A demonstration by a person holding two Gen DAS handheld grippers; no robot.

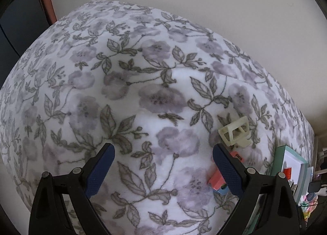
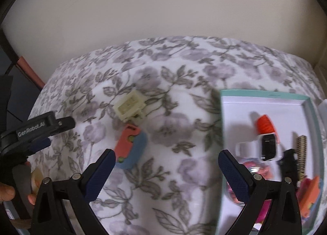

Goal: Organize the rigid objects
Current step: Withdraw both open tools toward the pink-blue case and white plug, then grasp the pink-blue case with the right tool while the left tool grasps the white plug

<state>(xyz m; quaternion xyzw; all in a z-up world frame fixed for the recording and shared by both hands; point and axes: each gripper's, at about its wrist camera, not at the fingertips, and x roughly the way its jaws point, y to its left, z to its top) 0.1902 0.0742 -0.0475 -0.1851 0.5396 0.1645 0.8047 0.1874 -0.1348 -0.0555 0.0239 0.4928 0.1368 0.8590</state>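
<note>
Both claws, left gripper (image 1: 163, 160) and right gripper (image 2: 166, 164), spread wide, empty, above floral blanket (image 2: 173, 132). Cream plastic clip (image 2: 130, 105) beside coral-blue piece (image 2: 130, 149), possibly a toy; teal box (image 2: 265, 94) right.

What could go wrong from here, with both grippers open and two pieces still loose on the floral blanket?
1. The cream plastic piece and the coral-and-blue piece lie close together on the soft blanket; closing on one could nudge the other or press it into the fabric.
2. The teal box already looks crowded toward its near end, so a dropped piece may land on its contents.
3. The left gripper hangs close by; the two grippers could collide.
</note>
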